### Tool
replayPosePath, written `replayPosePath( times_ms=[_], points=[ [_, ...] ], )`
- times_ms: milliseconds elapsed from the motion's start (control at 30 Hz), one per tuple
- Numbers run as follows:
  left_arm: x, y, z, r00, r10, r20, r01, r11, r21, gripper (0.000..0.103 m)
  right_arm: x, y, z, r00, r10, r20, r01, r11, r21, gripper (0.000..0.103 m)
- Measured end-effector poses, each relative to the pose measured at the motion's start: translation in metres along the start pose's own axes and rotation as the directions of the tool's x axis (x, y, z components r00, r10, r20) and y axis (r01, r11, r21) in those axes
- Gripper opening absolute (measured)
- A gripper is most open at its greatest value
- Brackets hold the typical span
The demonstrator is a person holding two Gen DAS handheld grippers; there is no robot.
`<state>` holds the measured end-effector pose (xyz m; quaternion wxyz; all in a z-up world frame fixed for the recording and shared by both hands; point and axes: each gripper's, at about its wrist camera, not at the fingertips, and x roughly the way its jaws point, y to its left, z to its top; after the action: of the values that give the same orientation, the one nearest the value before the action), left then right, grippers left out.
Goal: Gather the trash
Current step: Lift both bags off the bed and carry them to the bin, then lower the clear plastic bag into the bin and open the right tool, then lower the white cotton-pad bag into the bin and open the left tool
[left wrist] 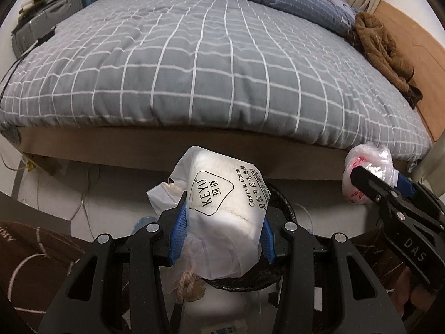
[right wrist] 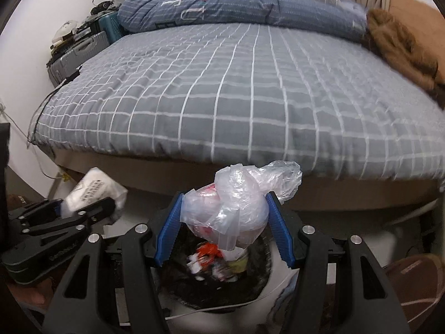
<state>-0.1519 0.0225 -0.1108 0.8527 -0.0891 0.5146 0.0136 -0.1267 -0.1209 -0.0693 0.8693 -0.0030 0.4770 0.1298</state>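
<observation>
Two grippers, each holding one item: left gripper (left wrist: 222, 231) cotton-pad pack (left wrist: 222, 208), right gripper (right wrist: 222, 228) plastic bag (right wrist: 236, 203).

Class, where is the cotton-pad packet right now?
The cotton-pad packet is clamped in the left tool, low and central in the left wrist view, above the black bin below the bed.

A white cosmetic cotton packet (left wrist: 222, 217) — printed "KEYU" and "Cosmetic Cotton" in black, with a knotted twine cord hanging from its lower end — sits tilted, pinched between blue pads above the black-lined trash bin (left wrist: 281, 203). A crumpled clear plastic bag (right wrist: 236, 208) with red-and-white print inside is bunched into a ball, its loose ends flaring up and to the right, held directly over the bin's open mouth. Inside the bin lie scraps in red, white and yellow, blurred.
</observation>
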Motion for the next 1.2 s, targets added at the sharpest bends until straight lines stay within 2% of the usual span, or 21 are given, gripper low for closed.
replayPosePath(
  times_ms=[200,467,700,867,1200],
  points=[
    [0.035,0.011,-0.01,0.998,0.028,-0.056,-0.028,1.0,0.009,0.043,0.036,-0.01,-0.017,0.996,0.002,-0.086,0.001,0.999,0.034,0.057],
    [0.069,0.023,-0.011,0.992,0.046,-0.118,-0.045,0.999,0.012,0.043,0.084,-0.01,-0.029,0.983,-0.02,-0.18,0.024,0.999,0.02,0.058],
    [0.076,0.038,-0.006,0.991,0.057,-0.124,-0.06,0.998,-0.023,0.043,0.097,0.004,-0.032,0.98,-0.025,-0.198,0.021,1.0,-0.023,0.059],
    [0.077,0.039,-0.007,0.991,0.056,-0.121,-0.061,0.998,-0.032,0.043,0.091,0.002,-0.031,0.982,-0.054,-0.179,0.047,0.998,-0.039,0.077],
    [0.079,0.001,-0.008,0.992,0.008,-0.129,-0.005,1.0,0.023,0.043,0.061,-0.052,-0.024,0.984,-0.128,-0.122,0.131,0.991,0.015,0.093]
  ],
)
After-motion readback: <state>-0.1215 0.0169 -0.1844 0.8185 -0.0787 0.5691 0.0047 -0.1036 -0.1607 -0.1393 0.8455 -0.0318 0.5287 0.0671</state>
